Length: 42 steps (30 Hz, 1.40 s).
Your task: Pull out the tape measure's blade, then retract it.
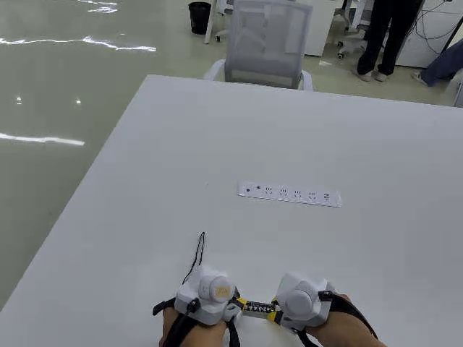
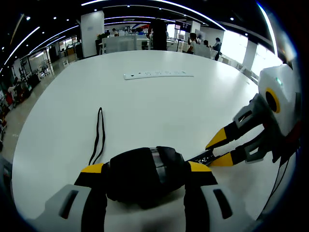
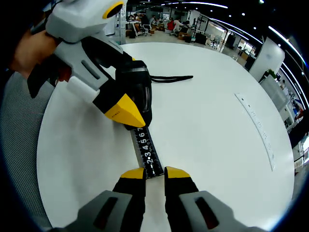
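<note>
A glossy pale floor [image 1: 65,87] lies off at 9 o'clock from a broad white table [image 1: 181,159], which has a grey mesh chair [image 1: 266,43] pushed to its far edge at 12 o'clock. People [image 1: 387,32] stand beyond that at 1 o'clock. A white power strip [image 1: 289,194] lies flat mid-table, well apart from the work at the near edge. There the black tape measure [image 2: 145,176] sits on the surface between the fingers of the left gripper [image 2: 147,169]. The yellow-tipped pads press its two sides, clamped wide around the case. Its thin black wrist strap [image 2: 98,135] trails loose over the table toward 11 o'clock. In the head view a short stretch of blade [image 1: 257,308] runs from the case toward 3 o'clock, flat on or just above the table. In the right gripper view the numbered blade comes down from the case at 12 o'clock to its end between the fingers of the right gripper [image 3: 154,173], which stand almost together, pinched on the blade's tip.
</note>
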Available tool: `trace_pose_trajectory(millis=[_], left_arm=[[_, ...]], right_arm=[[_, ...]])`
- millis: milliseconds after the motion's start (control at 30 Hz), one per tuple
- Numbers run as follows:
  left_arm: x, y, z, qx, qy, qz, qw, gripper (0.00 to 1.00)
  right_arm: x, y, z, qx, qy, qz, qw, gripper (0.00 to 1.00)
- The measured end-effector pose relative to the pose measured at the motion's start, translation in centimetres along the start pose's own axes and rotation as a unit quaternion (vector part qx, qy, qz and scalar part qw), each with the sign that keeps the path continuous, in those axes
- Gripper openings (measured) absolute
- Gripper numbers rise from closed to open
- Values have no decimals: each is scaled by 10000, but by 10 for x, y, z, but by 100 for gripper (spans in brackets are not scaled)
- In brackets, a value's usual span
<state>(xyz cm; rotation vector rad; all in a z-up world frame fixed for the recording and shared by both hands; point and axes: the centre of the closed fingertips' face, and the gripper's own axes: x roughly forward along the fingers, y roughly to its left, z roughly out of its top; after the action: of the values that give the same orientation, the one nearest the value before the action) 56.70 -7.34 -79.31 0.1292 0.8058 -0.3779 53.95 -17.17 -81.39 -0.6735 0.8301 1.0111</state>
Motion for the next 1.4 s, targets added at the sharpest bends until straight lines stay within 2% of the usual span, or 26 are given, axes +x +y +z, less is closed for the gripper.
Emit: trace_pose_trajectory(millis=[1400], left_arm=[[1, 0, 0, 15, 10, -23, 10000, 62]], right_arm=[[13, 8, 22, 0, -81, 104, 9999, 13]])
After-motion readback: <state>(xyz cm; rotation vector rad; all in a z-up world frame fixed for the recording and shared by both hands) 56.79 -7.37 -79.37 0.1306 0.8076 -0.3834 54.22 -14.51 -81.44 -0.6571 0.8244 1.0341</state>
